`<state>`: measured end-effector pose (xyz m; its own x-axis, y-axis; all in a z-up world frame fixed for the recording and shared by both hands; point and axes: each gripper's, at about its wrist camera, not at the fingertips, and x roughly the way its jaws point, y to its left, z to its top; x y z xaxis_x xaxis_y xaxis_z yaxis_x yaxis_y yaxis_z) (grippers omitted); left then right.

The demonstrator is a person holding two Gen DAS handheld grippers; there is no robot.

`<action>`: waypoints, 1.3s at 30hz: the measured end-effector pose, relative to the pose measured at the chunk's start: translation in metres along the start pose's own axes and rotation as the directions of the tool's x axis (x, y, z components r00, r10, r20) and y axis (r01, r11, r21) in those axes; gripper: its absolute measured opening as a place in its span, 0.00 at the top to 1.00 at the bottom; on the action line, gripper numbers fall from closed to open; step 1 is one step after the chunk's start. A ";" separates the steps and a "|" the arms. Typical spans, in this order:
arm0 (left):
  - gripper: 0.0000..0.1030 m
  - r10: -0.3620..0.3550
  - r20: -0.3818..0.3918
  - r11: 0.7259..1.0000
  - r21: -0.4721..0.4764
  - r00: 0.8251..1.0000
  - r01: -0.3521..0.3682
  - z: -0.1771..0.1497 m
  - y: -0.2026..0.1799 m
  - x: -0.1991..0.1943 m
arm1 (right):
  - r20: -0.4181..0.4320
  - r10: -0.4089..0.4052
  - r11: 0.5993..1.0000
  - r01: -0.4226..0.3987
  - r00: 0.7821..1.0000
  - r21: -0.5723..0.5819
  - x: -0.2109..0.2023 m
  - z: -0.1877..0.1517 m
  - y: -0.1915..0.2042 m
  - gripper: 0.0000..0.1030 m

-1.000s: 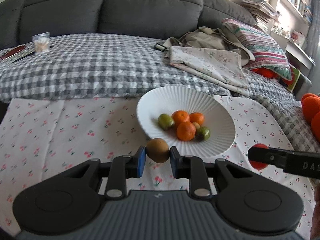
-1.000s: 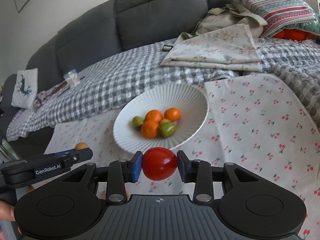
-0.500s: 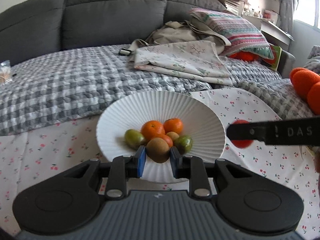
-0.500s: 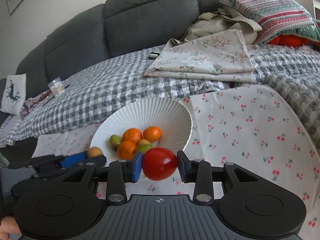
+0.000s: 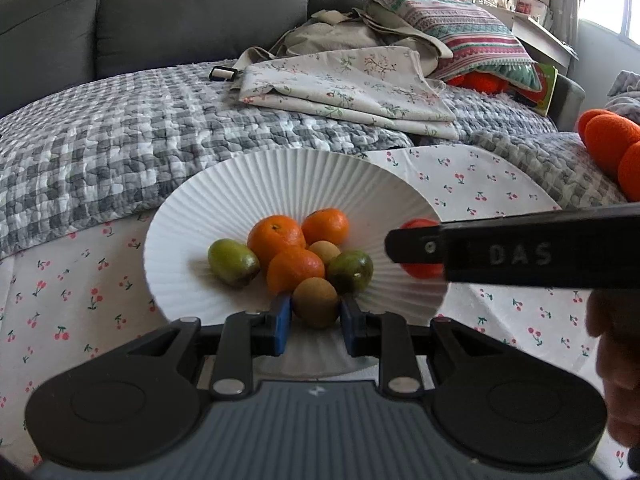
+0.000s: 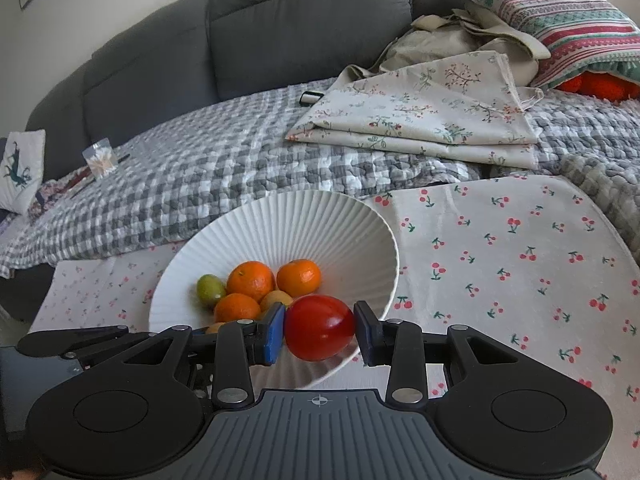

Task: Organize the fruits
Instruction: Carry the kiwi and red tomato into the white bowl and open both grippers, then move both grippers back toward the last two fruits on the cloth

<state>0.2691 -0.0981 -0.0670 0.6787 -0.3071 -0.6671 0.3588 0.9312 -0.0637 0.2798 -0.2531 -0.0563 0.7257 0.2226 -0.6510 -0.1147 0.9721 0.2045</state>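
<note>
A white ribbed bowl (image 5: 304, 176) stands on a cherry-print cloth and holds several oranges and green fruits (image 5: 276, 236). My left gripper (image 5: 316, 322) is shut on a brown kiwi (image 5: 315, 302), held over the bowl's near side beside the pile. My right gripper (image 6: 319, 332) is shut on a red tomato (image 6: 319, 327) at the bowl's (image 6: 288, 224) near right rim. The right gripper also shows in the left wrist view as a black bar (image 5: 520, 254) with the tomato (image 5: 420, 248) at its tip. The left gripper's body (image 6: 72, 344) shows at the lower left of the right wrist view.
A grey checked blanket (image 5: 120, 136) covers the sofa behind the bowl. Folded floral cloth (image 5: 344, 84), a beige bag and a striped pillow (image 5: 452, 36) lie at the back right. Orange plush shapes (image 5: 612, 144) sit at the far right. A small clear box (image 6: 100, 158) sits far left.
Both grippers have moved forward to the bowl. The kiwi is now over the bowl's inside next to the pile, and the tomato has come to the bowl's right rim.
</note>
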 end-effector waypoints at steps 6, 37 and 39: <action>0.76 0.003 0.005 1.000 -0.007 1.000 -0.003 0.000 0.002 0.006 | -0.005 0.002 1.000 -0.003 1.000 -0.009 0.011 -0.001 0.002 0.65; 0.42 0.077 0.044 0.996 -0.054 0.996 -0.075 -0.016 0.026 -0.078 | 0.074 0.106 0.981 -0.117 0.992 0.156 -0.064 0.005 -0.010 0.36; 0.42 0.080 0.037 0.996 -0.048 0.996 -0.078 -0.021 0.023 -0.082 | 0.066 0.103 0.984 -0.112 0.992 0.136 -0.069 0.002 -0.006 0.36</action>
<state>0.2087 -0.0474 -0.0292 0.7284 -0.2388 -0.6422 0.2733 0.9608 -0.0472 0.2311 -0.2743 -0.0111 0.7532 0.3165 -0.5767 -0.1013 0.9220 0.3736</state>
